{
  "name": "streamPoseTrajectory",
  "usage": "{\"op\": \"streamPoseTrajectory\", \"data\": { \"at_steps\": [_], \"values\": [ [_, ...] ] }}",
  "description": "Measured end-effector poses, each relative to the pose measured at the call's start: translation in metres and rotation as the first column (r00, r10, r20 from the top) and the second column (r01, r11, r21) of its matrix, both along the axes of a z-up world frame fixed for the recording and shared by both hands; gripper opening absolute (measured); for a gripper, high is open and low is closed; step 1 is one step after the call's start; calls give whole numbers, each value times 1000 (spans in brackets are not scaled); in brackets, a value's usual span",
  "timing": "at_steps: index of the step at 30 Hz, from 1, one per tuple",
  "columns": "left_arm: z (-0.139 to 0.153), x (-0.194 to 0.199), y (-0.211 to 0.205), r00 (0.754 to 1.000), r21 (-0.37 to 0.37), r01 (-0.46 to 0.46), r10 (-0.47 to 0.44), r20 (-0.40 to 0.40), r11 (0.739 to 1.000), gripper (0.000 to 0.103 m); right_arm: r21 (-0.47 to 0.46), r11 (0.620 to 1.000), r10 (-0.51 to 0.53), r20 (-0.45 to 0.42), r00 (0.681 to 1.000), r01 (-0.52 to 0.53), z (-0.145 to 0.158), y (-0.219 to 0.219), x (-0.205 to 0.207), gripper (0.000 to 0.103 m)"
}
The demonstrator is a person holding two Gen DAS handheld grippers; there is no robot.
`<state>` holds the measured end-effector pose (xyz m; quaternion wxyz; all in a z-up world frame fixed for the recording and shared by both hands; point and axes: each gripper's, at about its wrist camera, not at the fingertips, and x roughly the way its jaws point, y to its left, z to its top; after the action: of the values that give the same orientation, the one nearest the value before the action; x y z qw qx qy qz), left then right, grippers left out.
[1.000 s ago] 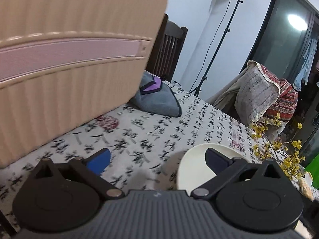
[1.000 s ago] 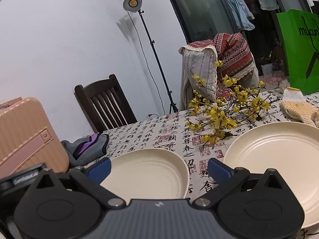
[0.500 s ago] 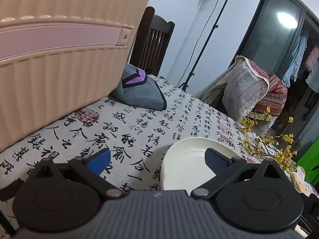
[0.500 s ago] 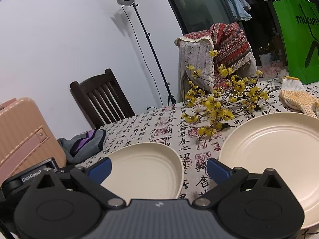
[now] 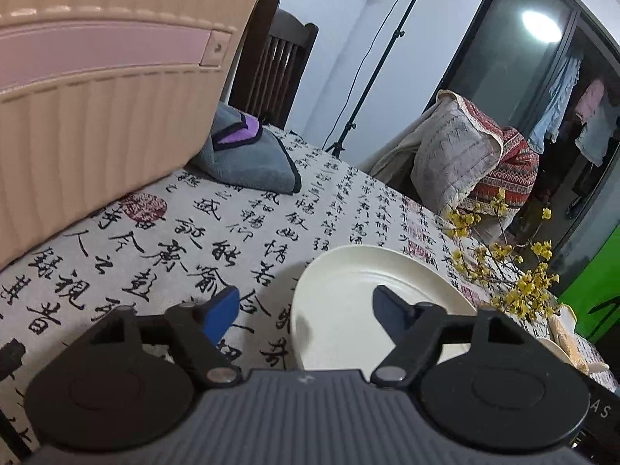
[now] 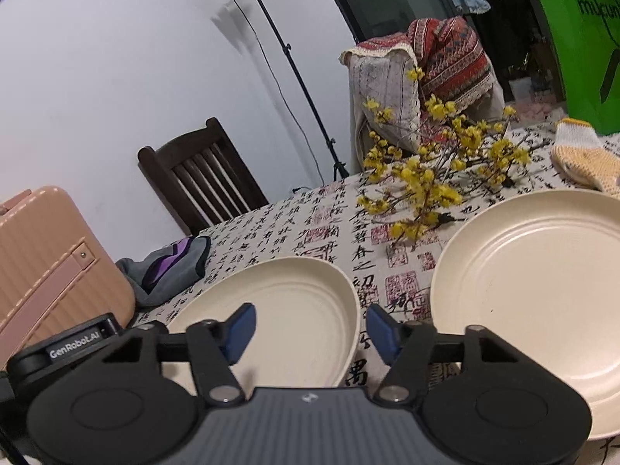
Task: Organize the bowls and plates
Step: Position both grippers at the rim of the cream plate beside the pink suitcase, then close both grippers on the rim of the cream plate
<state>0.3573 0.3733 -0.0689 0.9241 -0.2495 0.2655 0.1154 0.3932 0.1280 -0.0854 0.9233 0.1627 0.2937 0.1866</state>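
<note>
On the far left stands the pink suitcase (image 6: 46, 263), with a grey cloth (image 6: 166, 271) just beside it; keep your hands away from both. Your left gripper (image 5: 306, 308) hangs above the tablecloth (image 5: 186, 232) with its jaws closing. The left rim of the smaller plate (image 5: 348, 283) lies in line between its blue fingers (image 5: 221, 308), but the pads do not press on it, so nothing is held yet. In the right wrist view, your right gripper (image 6: 310, 329) is also closing, and it hovers over the right edge of the same smaller plate (image 6: 294, 294); its pads are free too. Further right, well apart across some cloth, lies the larger plate (image 6: 542, 271), and behind it are the yellow flower branches (image 6: 434, 178) and a knitted glove (image 6: 585, 155).

My judgement is that you prepare to pick up the smaller plate. Lower the fingers so that one goes under the rim and one above before they close. A thin rim can slip if you squeeze too early. Choose one hand for the lift, and move slowly near the branches.
</note>
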Motion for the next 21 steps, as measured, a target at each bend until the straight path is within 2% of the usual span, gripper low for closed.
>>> {"op": "streamPoseTrajectory", "data": {
  "at_steps": [4,7,13,16,21],
  "values": [
    [-4,2,3,1000,-25,4,-4,-18,1000,66,-4,1000,-2,-15,1000,2,-3,0,1,54],
    [-6,4,4,999,-41,12,-14,-35,999,56,-2,1000,-3,-16,1000,3,-3,0,1,48],
    [-8,5,4,999,-43,13,-15,-45,999,48,-4,1000,-3,-31,1000,3,-5,-1,4,39],
    [-9,6,5,998,-44,14,-16,-53,999,34,10,1000,2,-62,998,-1,-9,-3,7,32],
    [-10,7,7,998,-51,0,-3,-60,999,27,31,1000,6,-104,995,-3,-16,-4,13,23]
  ]
}}
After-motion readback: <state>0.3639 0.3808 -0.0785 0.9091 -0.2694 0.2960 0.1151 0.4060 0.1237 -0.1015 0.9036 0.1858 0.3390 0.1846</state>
